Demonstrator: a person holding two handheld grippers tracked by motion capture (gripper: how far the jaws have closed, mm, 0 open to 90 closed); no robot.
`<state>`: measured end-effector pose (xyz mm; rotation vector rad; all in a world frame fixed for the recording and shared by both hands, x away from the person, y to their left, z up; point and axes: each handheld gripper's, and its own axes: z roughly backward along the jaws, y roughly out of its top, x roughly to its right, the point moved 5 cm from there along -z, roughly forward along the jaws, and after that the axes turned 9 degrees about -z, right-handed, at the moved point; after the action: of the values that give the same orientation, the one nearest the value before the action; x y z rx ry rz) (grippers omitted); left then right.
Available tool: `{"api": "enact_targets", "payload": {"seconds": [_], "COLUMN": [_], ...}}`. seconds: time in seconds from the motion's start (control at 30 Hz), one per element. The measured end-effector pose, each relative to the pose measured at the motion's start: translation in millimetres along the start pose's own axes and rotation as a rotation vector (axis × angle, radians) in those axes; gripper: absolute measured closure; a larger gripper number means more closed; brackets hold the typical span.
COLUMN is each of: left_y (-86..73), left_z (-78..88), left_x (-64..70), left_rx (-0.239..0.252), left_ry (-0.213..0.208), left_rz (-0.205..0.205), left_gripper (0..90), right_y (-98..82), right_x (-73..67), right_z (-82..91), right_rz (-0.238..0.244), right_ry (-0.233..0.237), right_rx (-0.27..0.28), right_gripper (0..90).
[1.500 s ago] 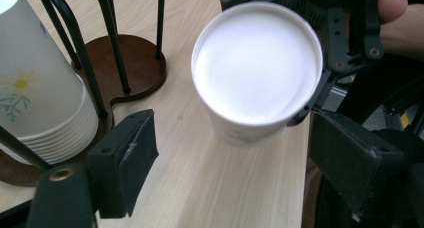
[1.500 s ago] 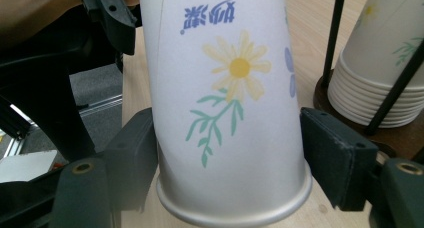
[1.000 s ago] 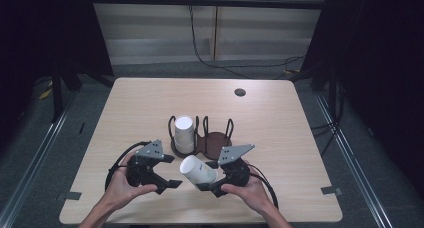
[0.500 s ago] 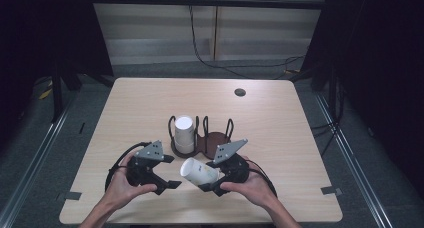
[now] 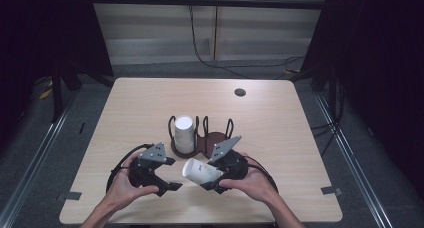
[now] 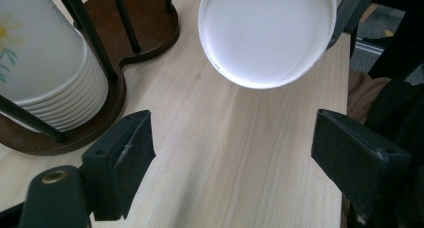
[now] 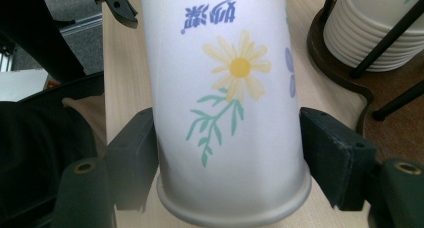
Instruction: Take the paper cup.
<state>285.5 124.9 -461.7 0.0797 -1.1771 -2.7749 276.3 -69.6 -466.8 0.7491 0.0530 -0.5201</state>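
A: Paper cup (image 7: 227, 108): smooth white wall, tapered, rolled rim. Print: yellow daisy on a green stem, a pale blue motif beside it, and blue script, upside down in the right gripper view; could not read it.

B: Position?

A: Clear of the tabletop (image 5: 280, 113), near its front edge, lying roughly level, flat white base (image 6: 267, 33) toward the left claw (image 5: 167, 180). The right claw (image 5: 212, 180) was clamped on its wall near the rim, matte black pads pressing from both sides.

B: Left claw?

A: Jaws stood wide apart, nothing between the pads, just short of the cup's base.

B: Surroundings?

A: Stack of nested cups (image 5: 183, 134), same floral print, ridged rims showing, upside down in one bay of a dark brown wooden holder (image 5: 216, 139) with thin black wire posts; the other bay held nothing. Tabletop: pale wood-grain laminate, with a small dark round disc (image 5: 240, 92) near its far edge.
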Motion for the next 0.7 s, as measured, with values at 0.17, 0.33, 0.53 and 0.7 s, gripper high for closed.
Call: {"api": "enact_targets", "payload": {"seconds": [0.17,0.33,0.53,0.7], "left_y": [-0.6,-1.6,-2.9,-3.4], "left_z": [-2.3,-4.4,-6.5,-8.8], "left_x": [0.4,0.7,1.1,1.9], "left_rx": [-0.008,-0.025,-0.026,-0.031], "left_ry": [0.002,-0.014,-0.017,-0.028], "left_rz": [0.002,-0.009,0.005,0.005], "left_gripper": [16.8,16.7,17.0,17.0], "right_y": [0.2,0.8,0.5,1.8], "right_x": [-1.5,-4.0,-6.0,-8.9], "right_z": [-2.6,-6.3,-11.4,-12.1], "right_rz": [0.015,0.038,0.060,0.068], "right_ry": [0.002,-0.003,-0.005,0.000], "right_rx": [-0.032,-0.070,-0.124,-0.151], "right_gripper": [28.0,28.0,28.1,28.1]}}
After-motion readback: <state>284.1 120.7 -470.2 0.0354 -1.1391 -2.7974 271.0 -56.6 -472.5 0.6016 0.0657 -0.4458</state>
